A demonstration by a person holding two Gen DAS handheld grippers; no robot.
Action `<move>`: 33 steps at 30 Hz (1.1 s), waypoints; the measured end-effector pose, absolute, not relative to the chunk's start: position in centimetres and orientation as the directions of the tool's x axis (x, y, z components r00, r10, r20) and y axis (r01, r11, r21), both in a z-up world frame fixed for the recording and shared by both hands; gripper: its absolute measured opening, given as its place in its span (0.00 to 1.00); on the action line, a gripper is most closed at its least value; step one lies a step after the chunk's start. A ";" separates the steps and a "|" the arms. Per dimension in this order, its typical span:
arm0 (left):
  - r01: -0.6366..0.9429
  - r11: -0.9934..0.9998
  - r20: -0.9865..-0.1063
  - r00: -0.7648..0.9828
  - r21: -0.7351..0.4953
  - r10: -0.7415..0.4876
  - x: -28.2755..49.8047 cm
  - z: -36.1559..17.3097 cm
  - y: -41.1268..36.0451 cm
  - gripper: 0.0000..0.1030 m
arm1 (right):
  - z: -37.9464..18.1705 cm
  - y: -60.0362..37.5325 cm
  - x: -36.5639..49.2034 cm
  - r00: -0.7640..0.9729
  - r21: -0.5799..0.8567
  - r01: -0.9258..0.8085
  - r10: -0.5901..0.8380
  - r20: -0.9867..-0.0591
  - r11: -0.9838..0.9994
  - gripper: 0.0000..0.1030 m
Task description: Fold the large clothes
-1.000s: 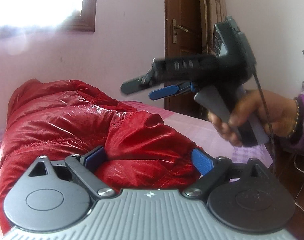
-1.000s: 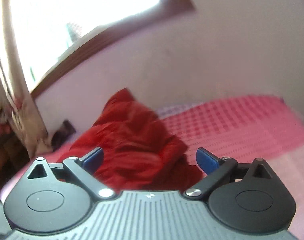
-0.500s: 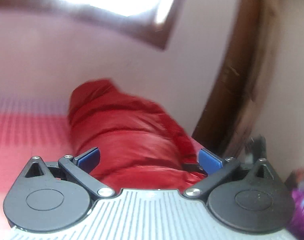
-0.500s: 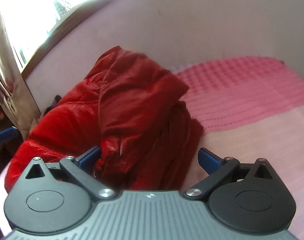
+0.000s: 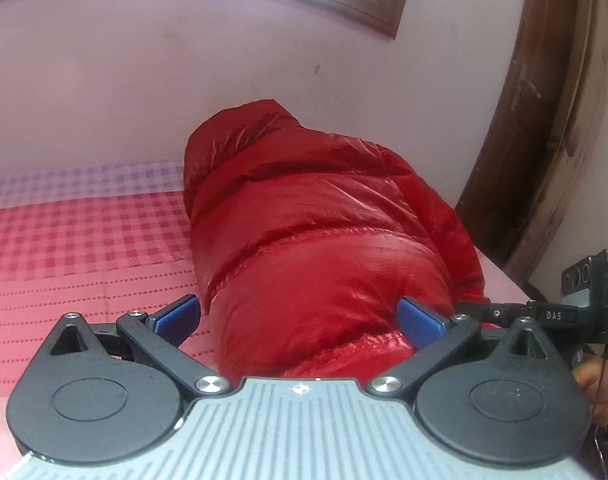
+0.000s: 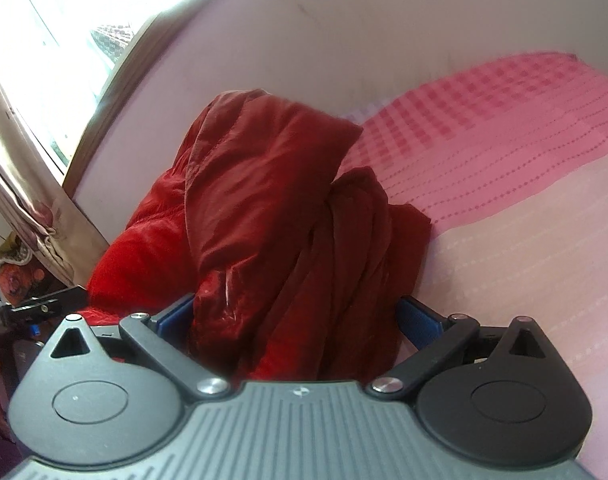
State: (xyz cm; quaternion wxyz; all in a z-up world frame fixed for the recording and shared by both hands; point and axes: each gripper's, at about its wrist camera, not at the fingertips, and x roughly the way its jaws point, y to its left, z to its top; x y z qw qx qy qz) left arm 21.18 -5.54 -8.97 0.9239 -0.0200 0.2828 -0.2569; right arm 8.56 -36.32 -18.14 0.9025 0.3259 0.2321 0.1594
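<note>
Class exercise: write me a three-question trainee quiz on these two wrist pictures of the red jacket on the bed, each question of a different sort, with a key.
1. True or false: the left tool stands wide open, with the red jacket in front of it.
2. What does the jacket lie on? A) a wooden floor B) a pink checked bedspread C) a metal rack
3. Fill the gap: in the right wrist view, the right tool is ____, with bunched jacket fabric between its fingers.

Key
1. True.
2. B.
3. Open. Whether the pads press on the fabric cannot be told; they stand wide apart.
</note>
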 end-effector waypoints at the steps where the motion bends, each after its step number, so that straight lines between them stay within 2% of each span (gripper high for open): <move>1: 0.465 0.867 -0.516 0.705 -0.181 -0.486 21.2 -9.1 -5.8 1.00 | -18.2 -36.4 8.5 0.841 0.667 -0.138 0.442 -0.311 0.732 1.00; 19: 0.500 0.848 -0.567 0.653 -0.174 -0.502 23.1 -9.3 -7.4 1.00 | -20.0 -37.0 9.4 0.839 0.711 -0.173 0.480 -0.257 0.682 1.00; 33: 0.519 0.842 -0.575 0.648 -0.146 -0.500 23.2 -9.5 -7.4 1.00 | -20.1 -37.0 9.4 0.838 0.713 -0.173 0.483 -0.256 0.679 1.00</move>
